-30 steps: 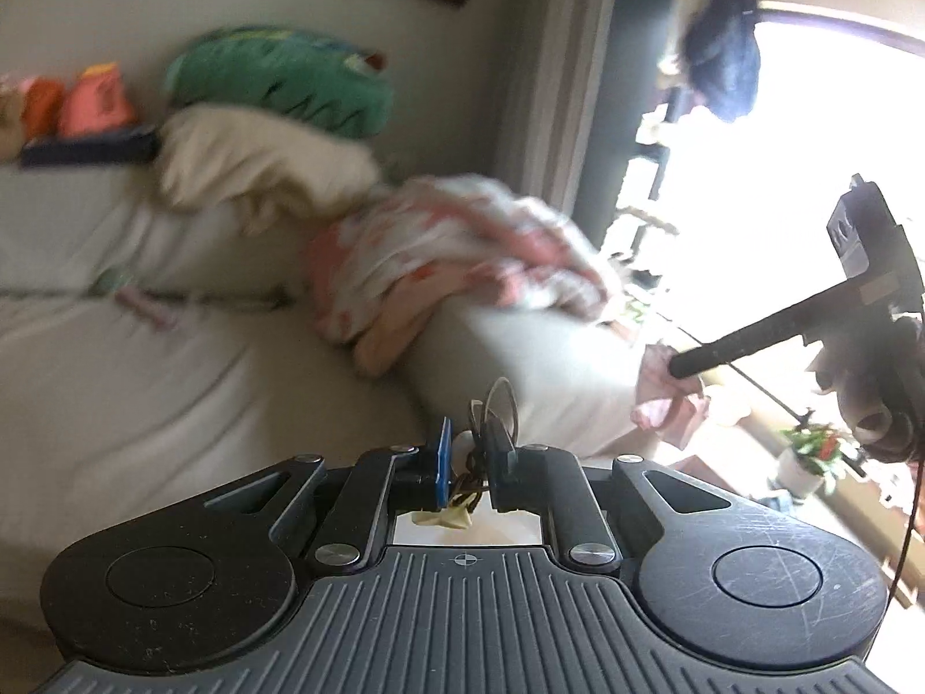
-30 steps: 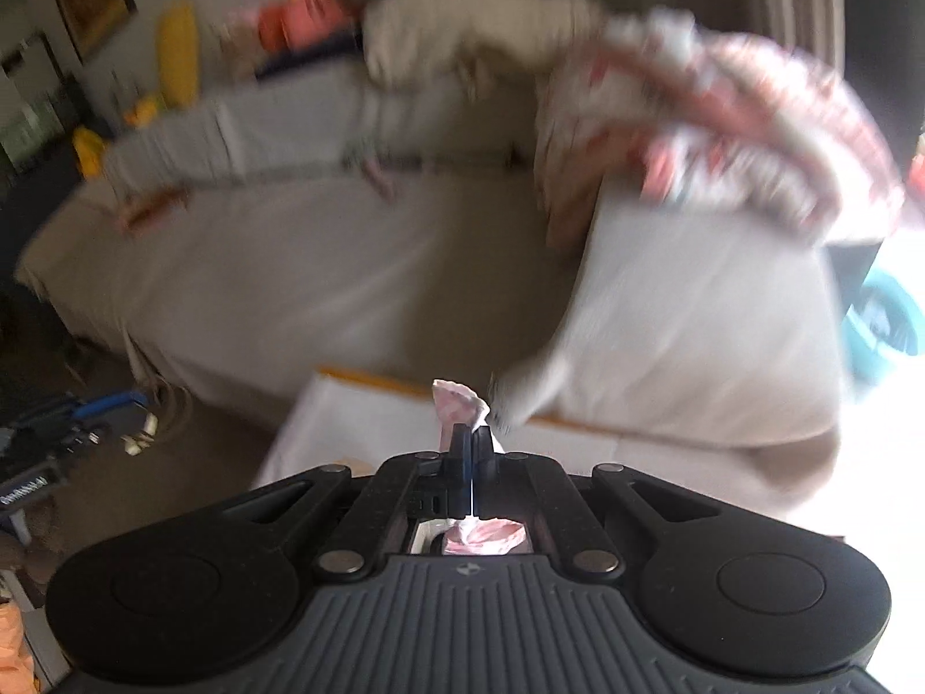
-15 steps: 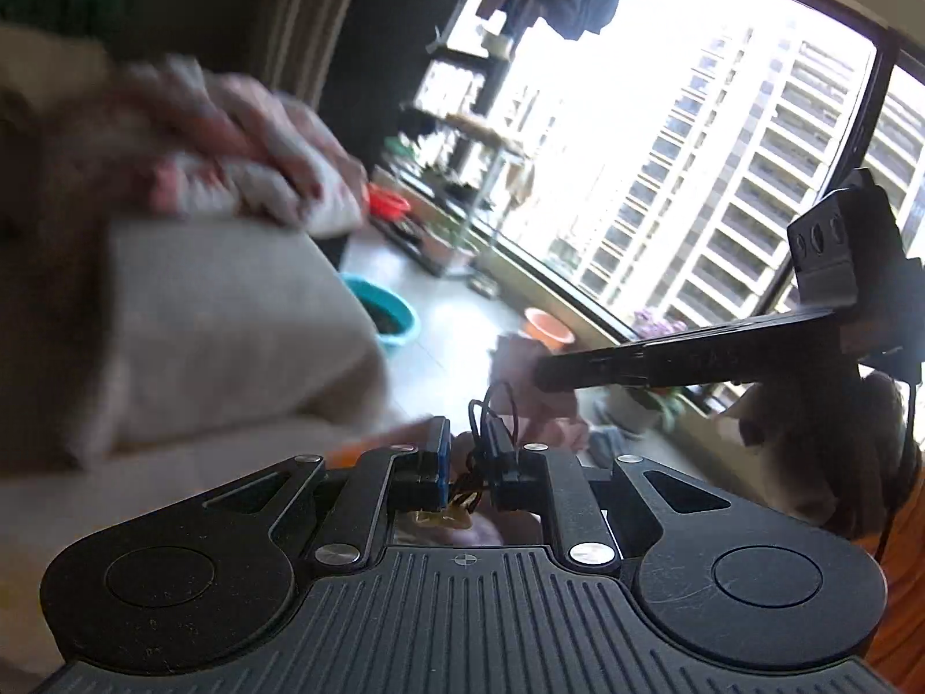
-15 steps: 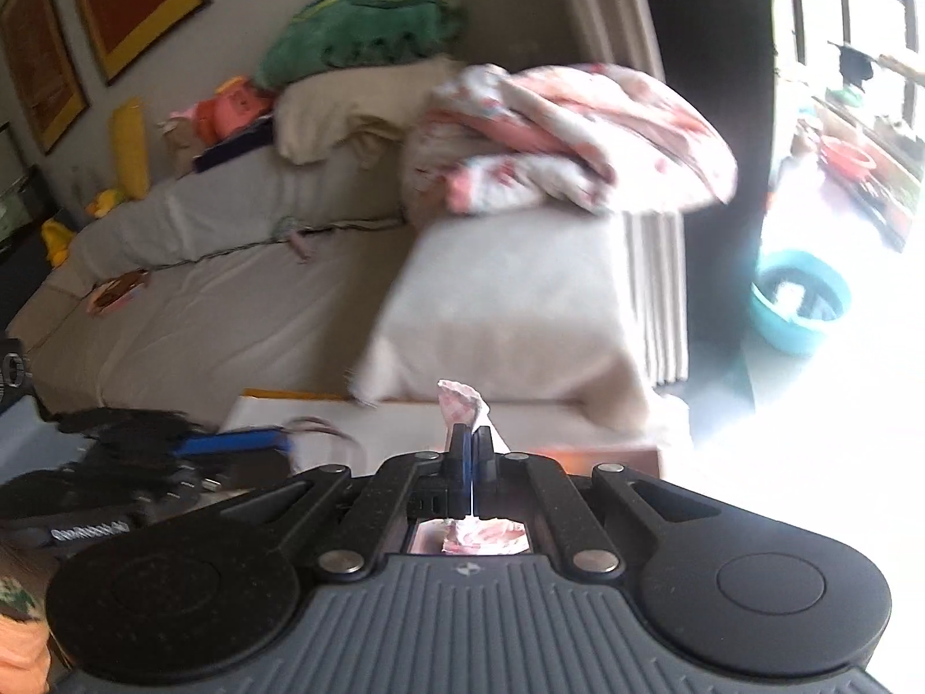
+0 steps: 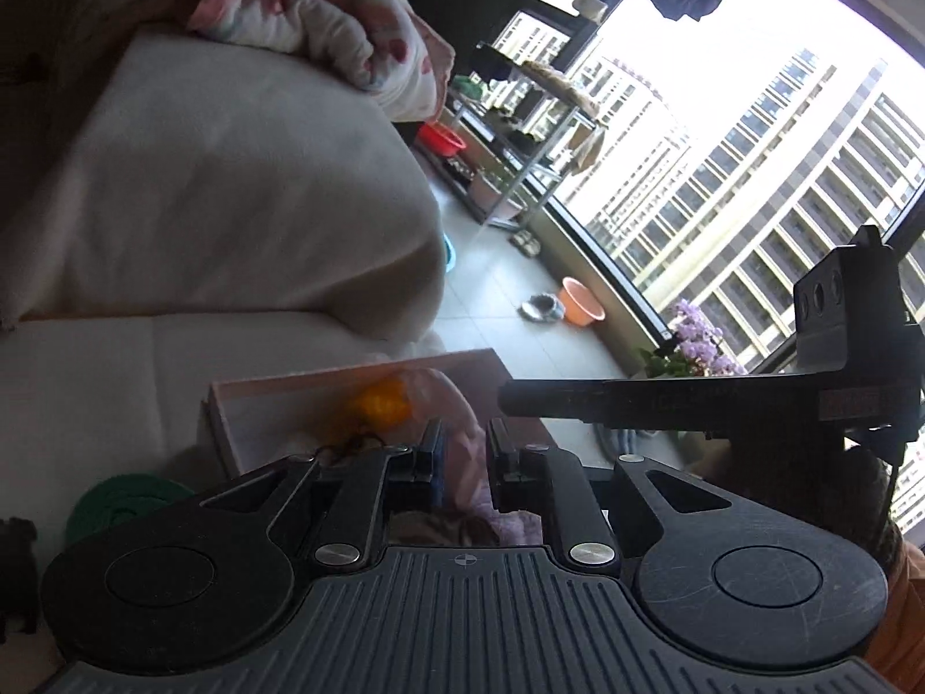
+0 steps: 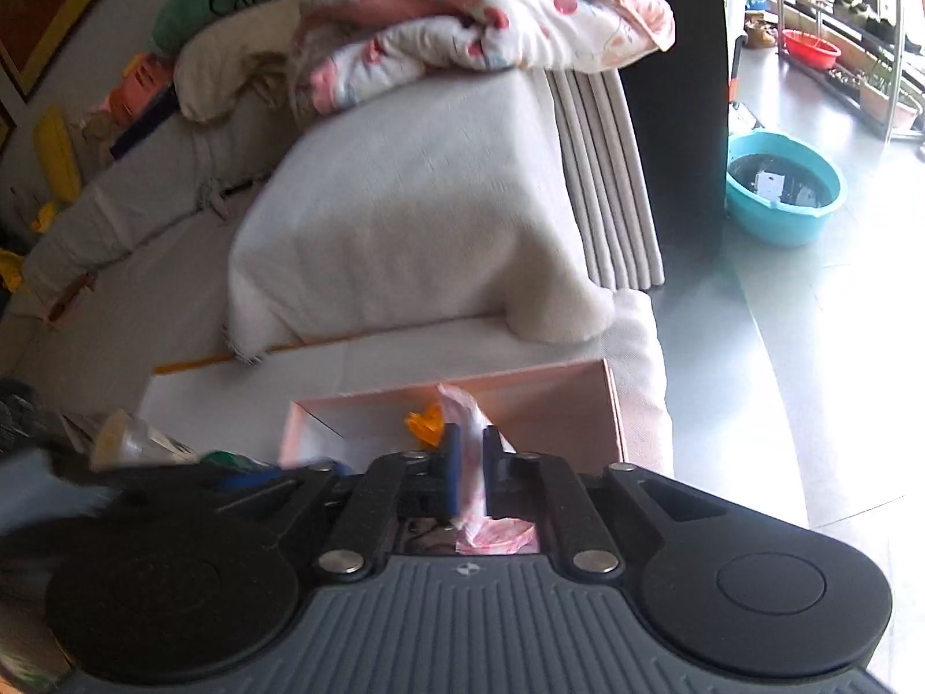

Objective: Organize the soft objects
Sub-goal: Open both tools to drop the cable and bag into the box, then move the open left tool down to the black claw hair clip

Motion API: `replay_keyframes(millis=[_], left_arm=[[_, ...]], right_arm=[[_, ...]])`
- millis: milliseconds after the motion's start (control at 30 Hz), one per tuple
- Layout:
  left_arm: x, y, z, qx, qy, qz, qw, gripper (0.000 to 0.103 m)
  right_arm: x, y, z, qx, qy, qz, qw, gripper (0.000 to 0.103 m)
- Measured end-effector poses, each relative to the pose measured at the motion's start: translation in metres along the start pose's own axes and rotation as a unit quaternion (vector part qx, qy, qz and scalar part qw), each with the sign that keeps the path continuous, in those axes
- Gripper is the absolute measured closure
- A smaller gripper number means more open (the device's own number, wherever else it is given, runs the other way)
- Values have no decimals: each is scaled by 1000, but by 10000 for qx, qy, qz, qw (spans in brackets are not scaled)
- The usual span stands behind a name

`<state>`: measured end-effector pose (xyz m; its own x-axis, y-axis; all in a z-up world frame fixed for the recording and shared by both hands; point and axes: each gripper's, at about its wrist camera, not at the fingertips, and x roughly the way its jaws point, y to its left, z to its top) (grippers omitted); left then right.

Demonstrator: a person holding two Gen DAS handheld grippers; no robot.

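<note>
A shallow pink box (image 6: pixel 555 405) sits on a white cloth in front of the sofa; it also shows in the left wrist view (image 5: pixel 277 405). An orange soft thing (image 6: pixel 425 422) lies inside it. My right gripper (image 6: pixel 468 451) hangs over the box with jaws slightly parted, and a pink-white cloth (image 6: pixel 462 410) sits loosely between them. My left gripper (image 5: pixel 462 445) is open over the same box, with the pink cloth (image 5: pixel 445 399) and the orange thing (image 5: pixel 381 399) just ahead. A dark string (image 5: pixel 352 442) lies by its left finger.
A grey-covered sofa arm (image 6: pixel 416 202) carries a pink floral blanket (image 6: pixel 491 17). A teal basin (image 6: pixel 783 194) and an orange basin (image 5: pixel 581 309) stand on the tiled floor. A green coil (image 5: pixel 121 500) lies left of the box. The other gripper's body (image 5: pixel 751 399) crosses on the right.
Both grippers swung down over the pink box. The left jaws opened and let go of the string thing; the right jaws parted around the pink cloth.
</note>
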<state>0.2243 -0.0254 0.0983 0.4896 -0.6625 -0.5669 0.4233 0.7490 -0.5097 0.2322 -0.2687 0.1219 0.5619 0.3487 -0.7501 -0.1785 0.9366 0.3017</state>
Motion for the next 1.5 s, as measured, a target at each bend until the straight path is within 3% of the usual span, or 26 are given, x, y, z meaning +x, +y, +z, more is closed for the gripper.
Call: replay_keyframes(millis=[100,167,267,400,467,567,733,867,967,1033,1100,1300,1500], left_arm=[[-33,2,-6,-12,-36,257,9997,87],[-56,12,-11,-172,-77,422,9989,87],[-104,38,-24,-560,-711,638,9939,87],[-161,66,-48,-644,-1552,1881,9677,87],[-178,76,-60,-507,-1628,2421,9551,87],[-186,81,-82,-384,-1433,2773,9492,87],[-180,83,-106,-248,-1228,2638,9564,87],[-185,90,-129,-326,-1233,2618,9567,87],[-183,97,-140,-319,-1191,2546,9592,87],[-183,103,-148,-384,-1123,2414,9632,87],[-182,108,-156,-442,-1034,2284,9671,87],[-177,114,-175,-430,-813,1979,9759,87],[-176,109,-184,-115,-754,1898,9789,87]], right_arm=[[-9,4,-5,-145,-278,-79,9995,69],[-20,9,-7,-260,-493,-130,9984,67],[-35,28,-11,-617,-793,-248,9946,65],[-51,71,-27,-1310,-1204,-247,9837,53],[-53,95,-38,-1593,-1321,-158,9782,50],[-49,132,-56,-1971,-1214,206,9726,50],[-32,191,-92,-2524,-1018,562,9606,50],[-6,228,-110,-2940,-803,515,9510,50],[15,253,-120,-3414,-659,246,9373,59],[32,267,-114,-3466,-527,-104,9365,73],[50,278,-103,-3516,-383,-409,9345,95],[112,296,-54,-3366,175,-618,9395,98],[158,303,-58,-3818,504,-962,9178,101]])
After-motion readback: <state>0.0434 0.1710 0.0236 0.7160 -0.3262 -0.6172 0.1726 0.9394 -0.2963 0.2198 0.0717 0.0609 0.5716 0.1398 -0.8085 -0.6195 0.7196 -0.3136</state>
